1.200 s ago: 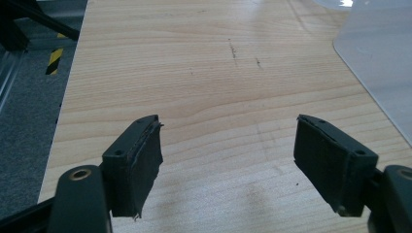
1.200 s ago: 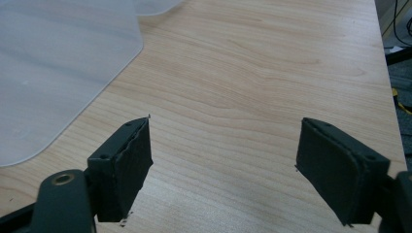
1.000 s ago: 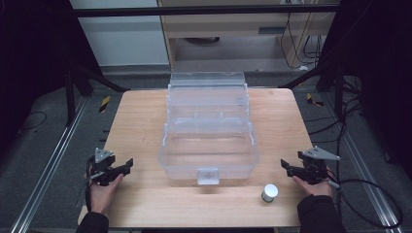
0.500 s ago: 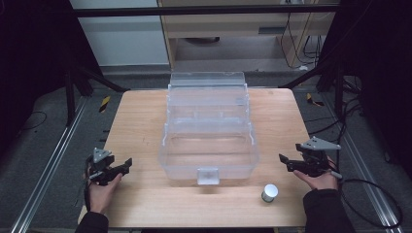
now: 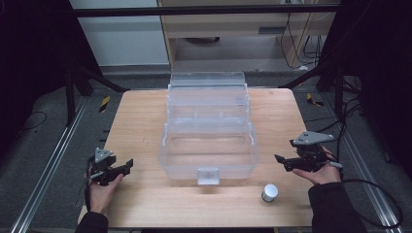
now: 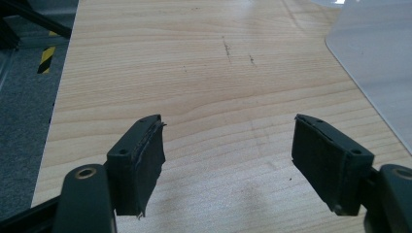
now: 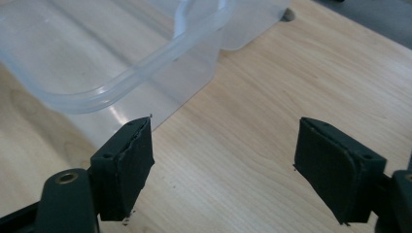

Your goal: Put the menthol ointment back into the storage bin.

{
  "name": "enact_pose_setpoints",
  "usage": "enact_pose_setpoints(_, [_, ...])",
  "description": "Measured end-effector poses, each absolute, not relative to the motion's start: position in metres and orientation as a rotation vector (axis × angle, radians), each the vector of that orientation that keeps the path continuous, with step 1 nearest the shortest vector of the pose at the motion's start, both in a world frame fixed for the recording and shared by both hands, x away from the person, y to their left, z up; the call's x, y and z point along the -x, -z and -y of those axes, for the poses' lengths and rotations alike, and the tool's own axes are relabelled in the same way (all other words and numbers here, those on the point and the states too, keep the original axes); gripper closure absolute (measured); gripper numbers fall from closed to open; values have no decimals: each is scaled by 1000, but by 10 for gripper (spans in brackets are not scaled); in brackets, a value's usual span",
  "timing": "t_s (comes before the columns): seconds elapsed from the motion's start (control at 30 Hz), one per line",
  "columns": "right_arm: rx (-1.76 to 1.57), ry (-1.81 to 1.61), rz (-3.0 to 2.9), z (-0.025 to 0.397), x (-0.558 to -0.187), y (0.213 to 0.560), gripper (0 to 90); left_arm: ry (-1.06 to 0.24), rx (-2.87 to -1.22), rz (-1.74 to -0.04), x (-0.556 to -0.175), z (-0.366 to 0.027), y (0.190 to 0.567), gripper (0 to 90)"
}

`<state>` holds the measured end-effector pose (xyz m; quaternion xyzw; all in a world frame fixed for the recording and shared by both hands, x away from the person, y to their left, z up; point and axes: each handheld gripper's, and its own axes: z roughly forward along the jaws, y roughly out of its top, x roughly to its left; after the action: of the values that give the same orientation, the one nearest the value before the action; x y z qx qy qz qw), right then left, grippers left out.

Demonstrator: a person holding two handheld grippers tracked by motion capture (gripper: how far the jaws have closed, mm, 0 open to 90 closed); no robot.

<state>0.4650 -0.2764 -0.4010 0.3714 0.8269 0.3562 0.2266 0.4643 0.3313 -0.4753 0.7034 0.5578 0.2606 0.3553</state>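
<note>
Two claws, nothing grasped yet: left claw (image 5: 127,165) and right claw (image 5: 280,159) flanking clear tiered box (image 5: 209,145) mid-bench (image 5: 141,116), small silver-capped jar (image 5: 269,192) near right. Left claw (image 6: 228,160) wide open, empty. Right claw (image 7: 223,165) wide open, empty, beside box corner (image 7: 145,68).

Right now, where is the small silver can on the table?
In the high view, the small silver can stands near the table's front edge, right of centre, just in front of the clear plastic box and nearest the right tongs.
</note>
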Motion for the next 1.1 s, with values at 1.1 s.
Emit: enact_pose_setpoints(1.1, [-684,-657,-2757,230,-457,372,316,-667,-1843,-1435,-465,-329,476,281])
